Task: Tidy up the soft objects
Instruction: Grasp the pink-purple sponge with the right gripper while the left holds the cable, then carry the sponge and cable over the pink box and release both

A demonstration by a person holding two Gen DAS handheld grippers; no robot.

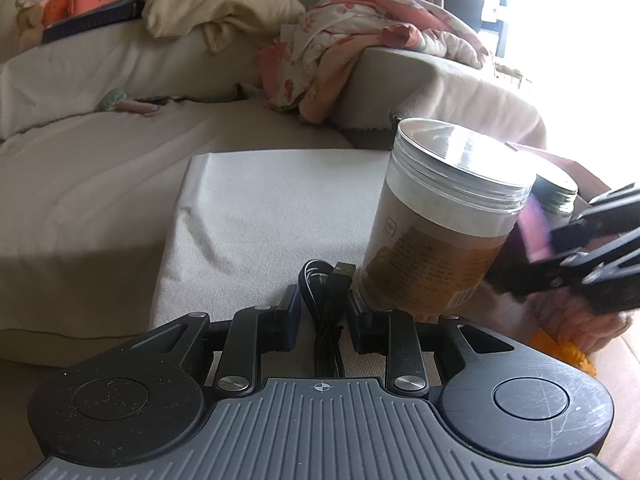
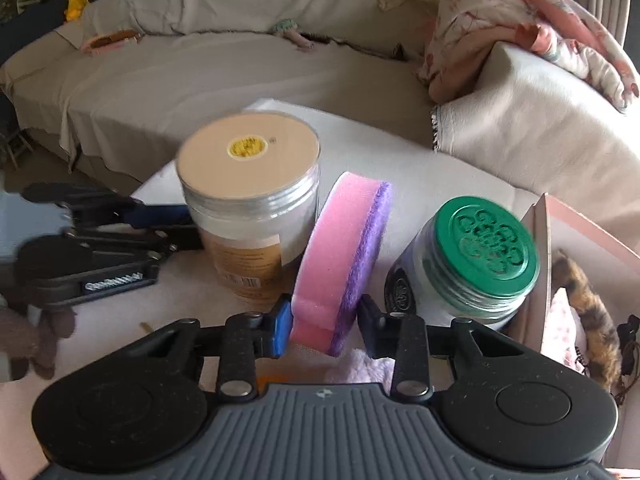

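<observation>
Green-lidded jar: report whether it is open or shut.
Shut: the green lid sits screwed down over the green-lidded jar, no gap showing.
</observation>
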